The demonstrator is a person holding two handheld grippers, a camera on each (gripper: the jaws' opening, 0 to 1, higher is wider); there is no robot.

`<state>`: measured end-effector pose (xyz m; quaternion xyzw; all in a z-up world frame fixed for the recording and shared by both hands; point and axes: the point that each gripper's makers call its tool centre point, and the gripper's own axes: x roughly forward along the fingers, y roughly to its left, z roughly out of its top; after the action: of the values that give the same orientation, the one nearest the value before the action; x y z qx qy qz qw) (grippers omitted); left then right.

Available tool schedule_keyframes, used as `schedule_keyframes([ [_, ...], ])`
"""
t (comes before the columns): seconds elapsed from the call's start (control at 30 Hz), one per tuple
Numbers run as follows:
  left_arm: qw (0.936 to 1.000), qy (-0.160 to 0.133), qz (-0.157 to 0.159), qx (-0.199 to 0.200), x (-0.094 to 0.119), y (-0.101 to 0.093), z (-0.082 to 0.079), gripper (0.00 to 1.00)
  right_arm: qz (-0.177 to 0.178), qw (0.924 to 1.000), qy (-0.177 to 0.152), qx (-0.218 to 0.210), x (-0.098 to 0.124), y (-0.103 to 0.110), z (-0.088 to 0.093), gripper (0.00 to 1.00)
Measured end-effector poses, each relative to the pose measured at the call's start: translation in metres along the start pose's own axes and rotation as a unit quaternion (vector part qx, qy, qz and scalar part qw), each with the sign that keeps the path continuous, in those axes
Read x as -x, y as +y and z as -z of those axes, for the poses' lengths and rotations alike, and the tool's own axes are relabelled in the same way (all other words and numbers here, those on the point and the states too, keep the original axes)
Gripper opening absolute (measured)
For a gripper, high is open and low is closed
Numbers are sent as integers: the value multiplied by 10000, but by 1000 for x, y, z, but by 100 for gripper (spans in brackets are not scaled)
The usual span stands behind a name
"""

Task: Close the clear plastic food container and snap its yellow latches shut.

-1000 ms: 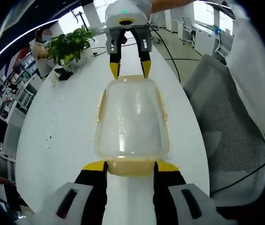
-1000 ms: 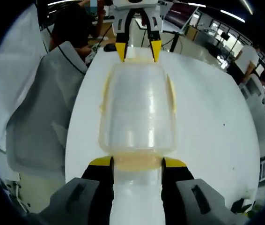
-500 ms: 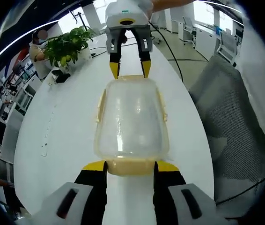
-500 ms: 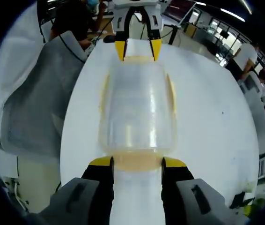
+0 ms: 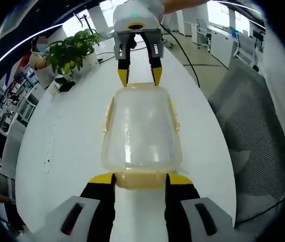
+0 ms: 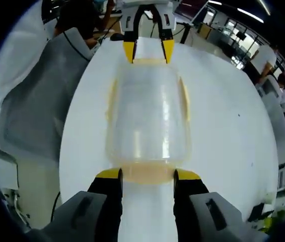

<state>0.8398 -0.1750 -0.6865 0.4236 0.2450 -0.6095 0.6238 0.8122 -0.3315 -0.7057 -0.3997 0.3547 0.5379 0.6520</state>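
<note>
here both tongs straddle the container's opposite end latches, table margins bare.

A long white oval bench runs through a bright open office. A leafy green potted plant stands at its far end, a grey mesh office chair just beside it. Daylight fills tall windows; ceiling strip lights glow above distant desks.

Clear container, lid on, flat on white table; yellow latches at ends.
</note>
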Motion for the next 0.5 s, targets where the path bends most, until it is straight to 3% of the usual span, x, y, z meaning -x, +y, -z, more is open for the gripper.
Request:
schedule_keyframes([
  [0.5, 9999, -73, 97, 67, -19, -6, -4, 32, -76, 9999, 86, -10, -4, 3, 20, 36],
])
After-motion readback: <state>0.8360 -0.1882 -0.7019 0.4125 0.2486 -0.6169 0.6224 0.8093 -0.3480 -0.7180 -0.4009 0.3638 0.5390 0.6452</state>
